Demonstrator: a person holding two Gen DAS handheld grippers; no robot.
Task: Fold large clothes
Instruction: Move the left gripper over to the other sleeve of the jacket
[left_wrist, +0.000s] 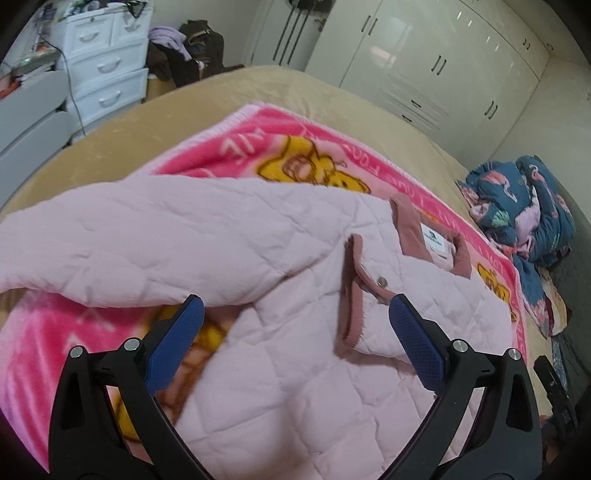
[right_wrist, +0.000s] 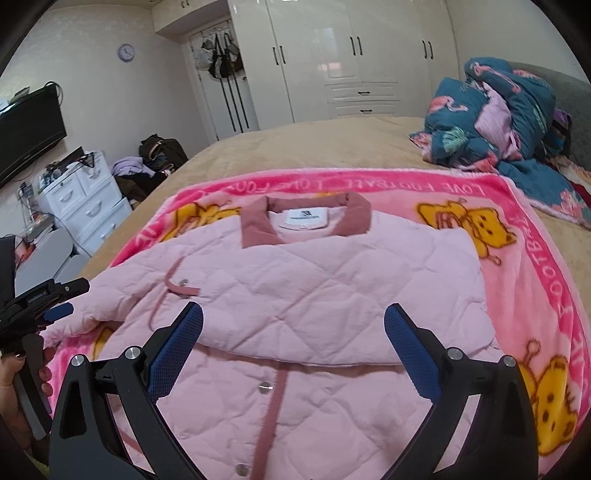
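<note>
Right claw (right_wrist: 293, 321) (spread) above jacket (right_wrist: 314, 280)

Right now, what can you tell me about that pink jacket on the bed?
The pink jacket is pale, diamond-quilted and puffy, with a darker rose collar, rose front trim and metal snaps. A white label sits inside the neck. It lies front-up on a pink cartoon blanket, one sleeve already folded across the chest. Neither pair of tongs grips it.

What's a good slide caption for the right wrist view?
Open right gripper hovers over a pink quilted jacket, one sleeve folded across its front, on a pink cartoon blanket.
</note>
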